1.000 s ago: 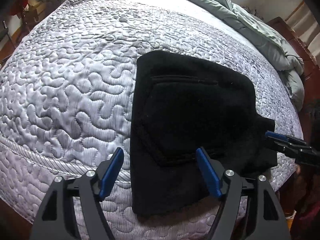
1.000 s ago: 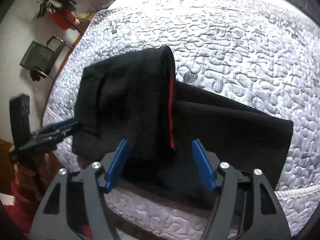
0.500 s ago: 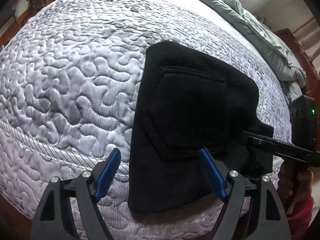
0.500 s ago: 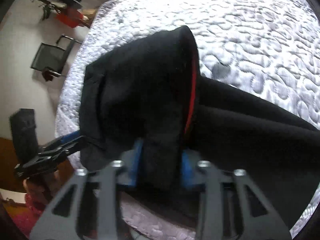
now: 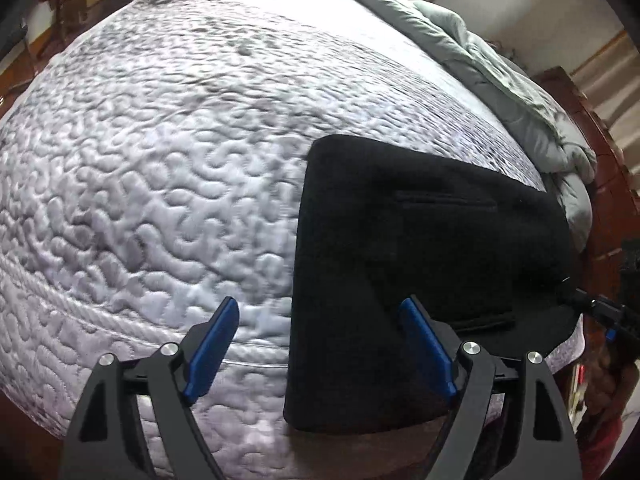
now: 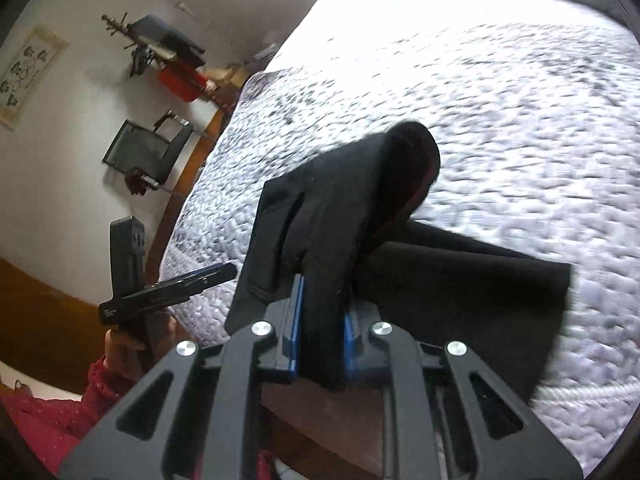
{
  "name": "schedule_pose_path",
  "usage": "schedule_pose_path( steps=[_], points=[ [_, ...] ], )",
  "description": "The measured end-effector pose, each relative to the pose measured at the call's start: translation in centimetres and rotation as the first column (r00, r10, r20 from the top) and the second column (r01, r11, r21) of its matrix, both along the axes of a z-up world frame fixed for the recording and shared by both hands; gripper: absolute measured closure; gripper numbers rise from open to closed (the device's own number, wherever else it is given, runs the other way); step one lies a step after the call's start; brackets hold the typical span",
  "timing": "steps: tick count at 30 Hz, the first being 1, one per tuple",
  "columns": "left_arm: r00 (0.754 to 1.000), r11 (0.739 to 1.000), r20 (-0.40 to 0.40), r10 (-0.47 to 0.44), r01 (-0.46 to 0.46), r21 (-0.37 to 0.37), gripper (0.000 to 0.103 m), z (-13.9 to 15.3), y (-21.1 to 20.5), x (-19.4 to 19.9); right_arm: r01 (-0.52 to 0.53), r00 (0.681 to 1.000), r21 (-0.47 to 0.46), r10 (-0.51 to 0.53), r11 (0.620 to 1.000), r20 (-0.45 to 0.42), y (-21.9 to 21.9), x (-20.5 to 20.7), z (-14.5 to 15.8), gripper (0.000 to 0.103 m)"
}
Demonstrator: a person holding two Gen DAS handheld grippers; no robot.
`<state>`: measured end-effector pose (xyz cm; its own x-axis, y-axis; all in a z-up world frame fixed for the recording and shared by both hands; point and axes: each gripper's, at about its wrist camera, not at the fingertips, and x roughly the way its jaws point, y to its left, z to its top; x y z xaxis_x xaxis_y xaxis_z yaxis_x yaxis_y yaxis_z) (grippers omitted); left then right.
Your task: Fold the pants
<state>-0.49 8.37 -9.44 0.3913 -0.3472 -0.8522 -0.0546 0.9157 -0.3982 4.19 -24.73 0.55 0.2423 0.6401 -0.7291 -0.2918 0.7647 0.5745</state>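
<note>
Your right gripper (image 6: 320,340), open a second ago, now pinches and lifts the near edge of the black fleece pants (image 5: 420,248) off the white quilted bed (image 5: 160,160). Your left gripper (image 5: 320,348) stays spread wide, empty, astride their left edge: the next fold can begin.

Black pants (image 5: 420,248) on quilted bed (image 5: 160,160)

It was a home bedroom: a bed (image 5: 160,168) with a quilted white cover, a rumpled grey-green duvet (image 5: 500,80), a framed picture (image 6: 28,76) and a chair (image 6: 144,156) by the wall.
</note>
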Motion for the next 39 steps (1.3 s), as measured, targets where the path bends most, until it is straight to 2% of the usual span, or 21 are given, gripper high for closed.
schedule_pose_path(
  steps=[6, 8, 11, 13, 16, 20, 22, 25, 27, 30, 31, 35, 39],
  points=[
    [0.995, 0.995, -0.013, -0.102, 0.102, 0.01, 0.019, -0.1, -4.5, 0.9, 0.114, 0.993, -0.057, -0.115, 0.992, -0.018, -6.7, -1.7, -0.8, 0.088],
    [0.991, 0.991, -0.014, -0.129, 0.13, 0.017, 0.019, -0.2, -6.3, 1.3, 0.132, 0.989, -0.044, -0.135, 0.99, -0.068, -8.1, -2.1, -2.5, 0.088],
    [0.986, 0.983, -0.021, -0.167, 0.168, 0.066, 0.019, -0.6, -8.4, 1.6, 0.161, 0.979, -0.105, -0.172, 0.981, -0.107, -8.7, -2.3, -5.4, 0.087],
    [0.984, 0.978, -0.021, -0.176, 0.177, 0.11, 0.018, -0.7, -9.2, 1.5, 0.198, 0.969, -0.079, -0.207, 0.977, -0.134, -9.4, -2.4, -6.8, 0.087],
    [0.98, 0.968, -0.022, -0.198, 0.199, 0.153, 0.017, -0.8, -10.3, 1.3, 0.229, 0.964, -0.034, -0.231, 0.973, -0.133, -10.3, -3.2, -6.8, 0.088],
    [0.98, 0.967, -0.047, -0.196, 0.201, 0.16, 0.017, -1.6, -10.6, 1.5, 0.237, 0.964, -0.092, -0.246, 0.967, -0.105, -10.8, -3.7, -6.3, 0.087],
    [0.979, 0.967, -0.063, -0.193, 0.2, 0.156, 0.017, -2.4, -10.6, 1.7, 0.229, 0.962, -0.14, -0.246, 0.963, -0.118, -10.8, -3.7, -6.7, 0.087],
    [0.978, 0.964, -0.089, -0.19, 0.203, 0.172, 0.017, -3.7, -10.8, 2.0, 0.198, 0.96, -0.235, -0.236, 0.952, -0.15, -9.7, -3.2, -8.7, 0.079],
    [0.98, 0.968, -0.092, -0.178, 0.191, 0.162, 0.015, -4.0, -10.6, 2.0, 0.178, 0.964, -0.291, -0.226, 0.94, -0.139, -9.0, -3.0, -9.5, 0.073],
    [0.98, 0.97, -0.091, -0.177, 0.19, 0.154, 0.016, -3.4, -10.2, 1.9, 0.181, 0.962, -0.279, -0.229, 0.943, -0.148, -9.4, -2.9, -8.9, 0.066],
    [0.981, 0.968, -0.086, -0.176, 0.188, 0.164, 0.016, -3.0, -10.0, 1.9, 0.191, 0.962, -0.282, -0.237, 0.94, -0.136, -9.7, -3.0, -8.2, 0.059],
    [0.986, 0.971, -0.032, -0.164, 0.167, 0.174, 0.016, -0.8, -9.3, 2.2, 0.231, 0.966, -0.315, -0.257, 0.92, -0.042, -10.2, -2.8, -4.7, 0.059],
    [0.982, 0.97, 0.015, -0.187, 0.182, 0.161, 0.016, 1.0, -10.3, 3.7, 0.225, 0.972, -0.295, -0.233, 0.929, 0.007, -9.9, -0.8, -2.9, 0.061]
  ],
)
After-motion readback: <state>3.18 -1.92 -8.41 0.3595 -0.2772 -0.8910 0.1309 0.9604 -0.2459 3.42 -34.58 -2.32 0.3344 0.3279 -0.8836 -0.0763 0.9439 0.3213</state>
